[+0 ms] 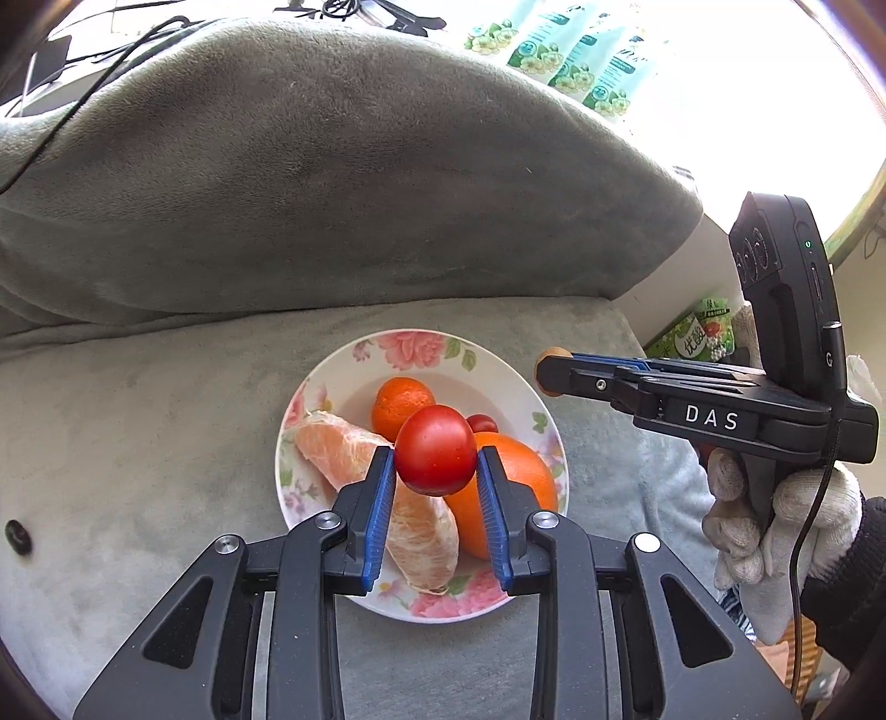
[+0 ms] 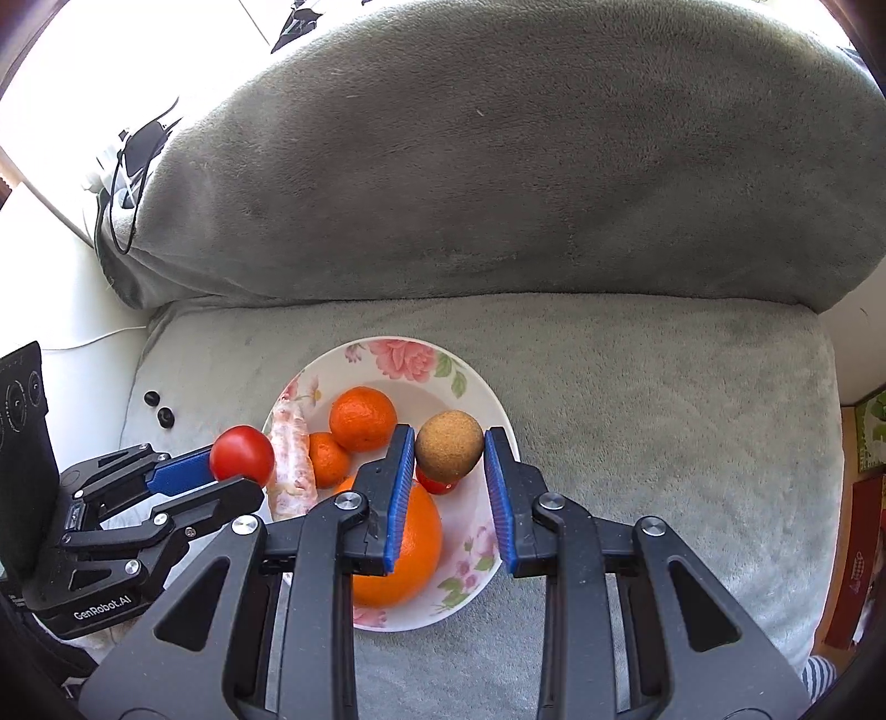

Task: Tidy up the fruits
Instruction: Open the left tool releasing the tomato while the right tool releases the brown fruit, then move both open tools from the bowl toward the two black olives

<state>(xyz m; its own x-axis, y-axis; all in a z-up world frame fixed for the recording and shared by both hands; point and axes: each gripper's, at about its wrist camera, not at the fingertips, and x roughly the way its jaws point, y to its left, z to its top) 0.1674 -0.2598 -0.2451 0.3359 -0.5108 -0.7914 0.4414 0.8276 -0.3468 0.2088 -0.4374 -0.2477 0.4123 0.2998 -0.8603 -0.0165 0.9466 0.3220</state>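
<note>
A floral plate (image 1: 410, 349) (image 2: 487, 399) sits on a grey cushioned seat. It holds a large orange (image 1: 520, 471) (image 2: 410, 554), a mandarin (image 1: 398, 401) (image 2: 362, 418), a smaller mandarin (image 2: 328, 458), a peeled citrus segment (image 1: 343, 448) (image 2: 290, 465) and a small red tomato (image 1: 483, 423) (image 2: 434, 486). My left gripper (image 1: 436, 471) (image 2: 235, 471) is shut on a red tomato (image 1: 436, 450) (image 2: 242, 454) above the plate. My right gripper (image 2: 449, 459) (image 1: 554, 372) is shut on a brown kiwi (image 2: 448, 446) (image 1: 556, 354) above the plate's right side.
A large grey back cushion (image 1: 332, 183) (image 2: 498, 166) rises behind the seat. Two small dark objects (image 2: 158, 408) lie on the seat left of the plate. Green packages (image 1: 565, 50) stand at the back right. Cables (image 2: 127, 166) hang at the left.
</note>
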